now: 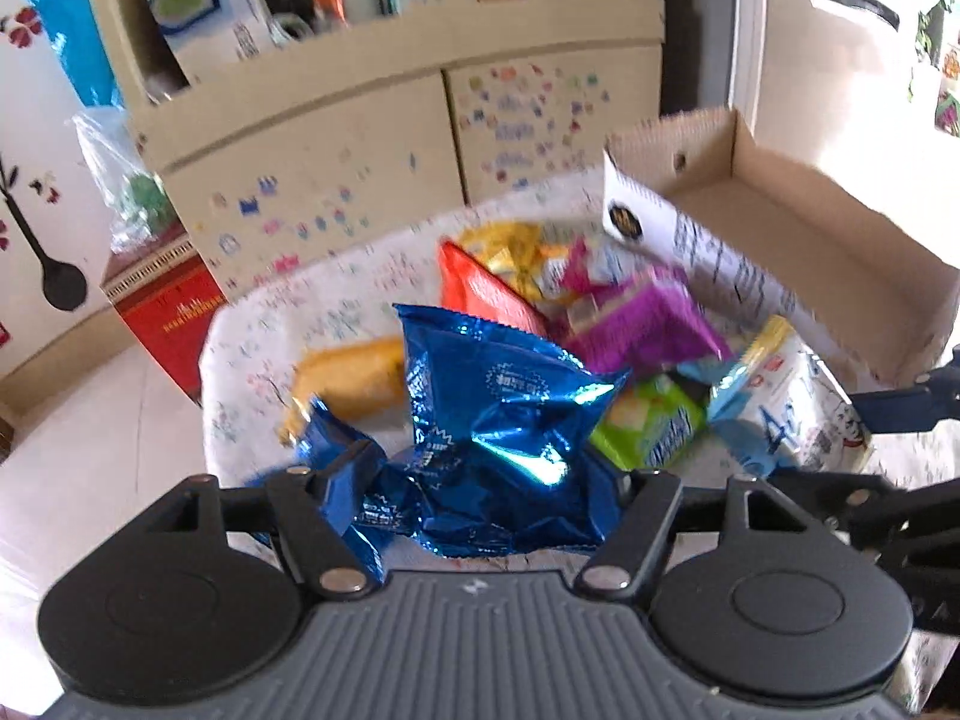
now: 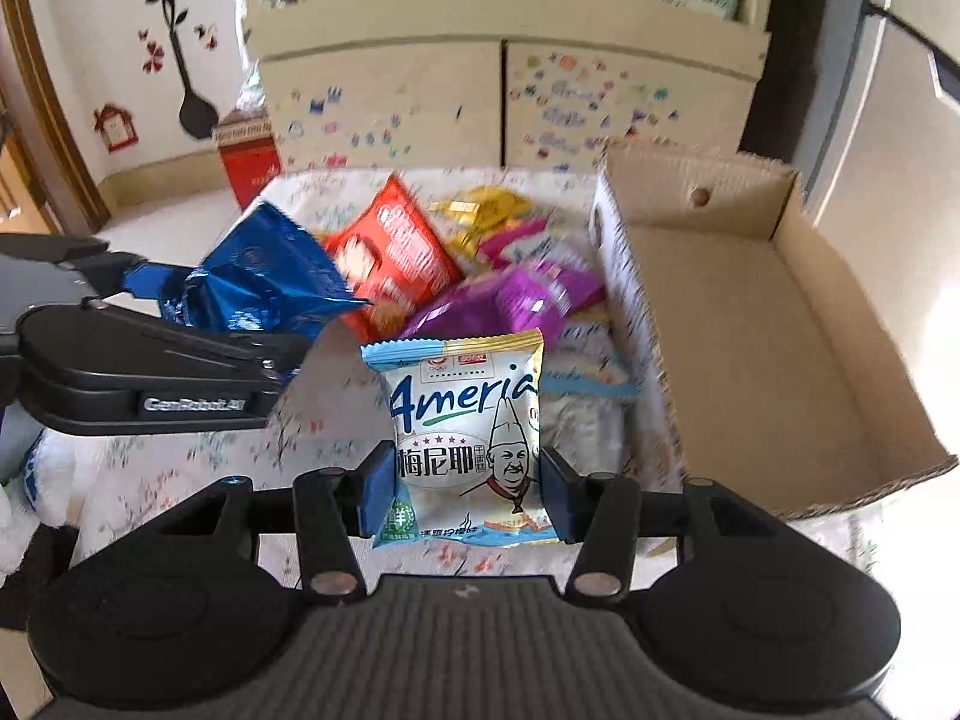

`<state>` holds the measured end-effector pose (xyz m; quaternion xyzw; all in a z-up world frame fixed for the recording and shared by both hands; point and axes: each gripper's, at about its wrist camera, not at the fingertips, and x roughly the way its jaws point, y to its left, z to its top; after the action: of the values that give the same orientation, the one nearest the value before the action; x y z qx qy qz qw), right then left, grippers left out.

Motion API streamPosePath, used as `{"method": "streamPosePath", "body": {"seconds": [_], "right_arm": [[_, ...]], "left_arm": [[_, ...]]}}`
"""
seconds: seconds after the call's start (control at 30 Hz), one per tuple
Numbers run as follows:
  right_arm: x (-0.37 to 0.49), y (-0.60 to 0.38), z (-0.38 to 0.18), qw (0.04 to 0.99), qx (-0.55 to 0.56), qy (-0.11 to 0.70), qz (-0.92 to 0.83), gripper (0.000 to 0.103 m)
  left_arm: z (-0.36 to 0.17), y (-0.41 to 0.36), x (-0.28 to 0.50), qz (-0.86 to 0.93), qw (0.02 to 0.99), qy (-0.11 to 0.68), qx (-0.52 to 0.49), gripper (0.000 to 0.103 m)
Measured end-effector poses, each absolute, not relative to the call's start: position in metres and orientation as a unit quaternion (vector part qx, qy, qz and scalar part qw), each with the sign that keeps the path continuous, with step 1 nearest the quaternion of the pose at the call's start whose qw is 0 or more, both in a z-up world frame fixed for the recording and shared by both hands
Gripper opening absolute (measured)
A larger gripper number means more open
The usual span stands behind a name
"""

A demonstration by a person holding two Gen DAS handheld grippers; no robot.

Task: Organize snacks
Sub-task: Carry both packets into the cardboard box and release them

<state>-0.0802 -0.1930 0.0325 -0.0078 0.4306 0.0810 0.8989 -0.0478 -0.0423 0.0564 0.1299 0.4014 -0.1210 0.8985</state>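
Grippers are carrying snacks: left gripper (image 1: 480, 480) clamping blue foil packet (image 1: 498, 414), right gripper (image 2: 462, 492) clamping Ameria packet (image 2: 462, 420), both probably heading next for empty cardboard box (image 2: 750, 324).

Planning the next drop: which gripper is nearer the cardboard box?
Right. The right gripper, holding a white snack packet, is just beside the cardboard box; the left gripper, holding a blue packet, is farther left.

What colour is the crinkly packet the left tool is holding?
Shiny metallic blue packet, pinched in the left tool; clearest in the left wrist view.
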Motion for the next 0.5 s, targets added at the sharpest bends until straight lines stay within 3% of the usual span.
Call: {"method": "streamPosePath", "body": {"seconds": [0.5], "right_arm": [[-0.075, -0.24, 0.08, 0.94, 0.026, 0.341, 0.012, 0.057]], "left_arm": [[0.1, -0.063, -0.05, -0.133, 0.935, 0.307, 0.118, 0.07]]}}
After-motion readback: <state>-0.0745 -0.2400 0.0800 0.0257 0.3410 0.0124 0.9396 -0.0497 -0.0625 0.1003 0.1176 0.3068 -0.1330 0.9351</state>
